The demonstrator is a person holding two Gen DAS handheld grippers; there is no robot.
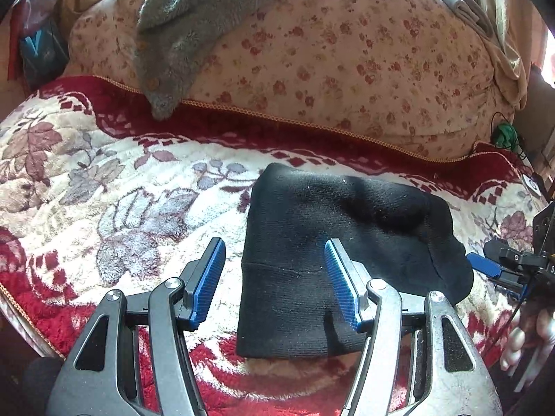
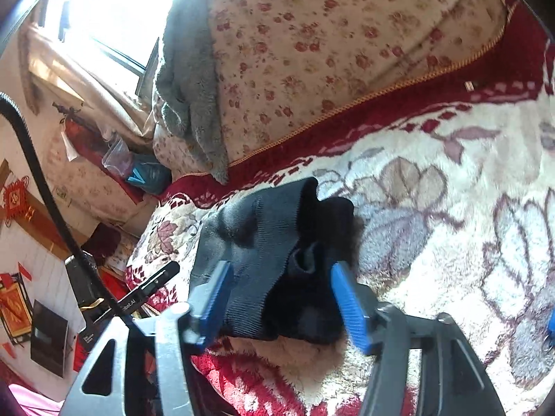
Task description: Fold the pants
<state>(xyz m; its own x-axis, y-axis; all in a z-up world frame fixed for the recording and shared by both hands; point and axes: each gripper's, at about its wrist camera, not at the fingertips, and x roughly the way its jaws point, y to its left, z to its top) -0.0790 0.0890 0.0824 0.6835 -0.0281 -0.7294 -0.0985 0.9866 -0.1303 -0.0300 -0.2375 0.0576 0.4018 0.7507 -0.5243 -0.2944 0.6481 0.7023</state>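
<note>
The black knit pants point(image 1: 333, 242) lie folded into a compact bundle on the red and cream floral blanket point(image 1: 104, 190). My left gripper point(image 1: 274, 260) is open just above the bundle's near left part, holding nothing. My right gripper point(image 2: 281, 280) is open, its blue pads on either side of the ribbed end of the pants point(image 2: 277, 235), not closed on it. The right gripper also shows at the right edge of the left wrist view point(image 1: 485, 267), beside the bundle's right edge.
A large floral pillow point(image 1: 329, 55) lies behind the blanket with a grey fuzzy garment point(image 1: 173, 34) draped over it. Clutter, a black cable point(image 2: 45, 187) and a window are on the left in the right wrist view. A hand point(image 1: 527, 339) shows at far right.
</note>
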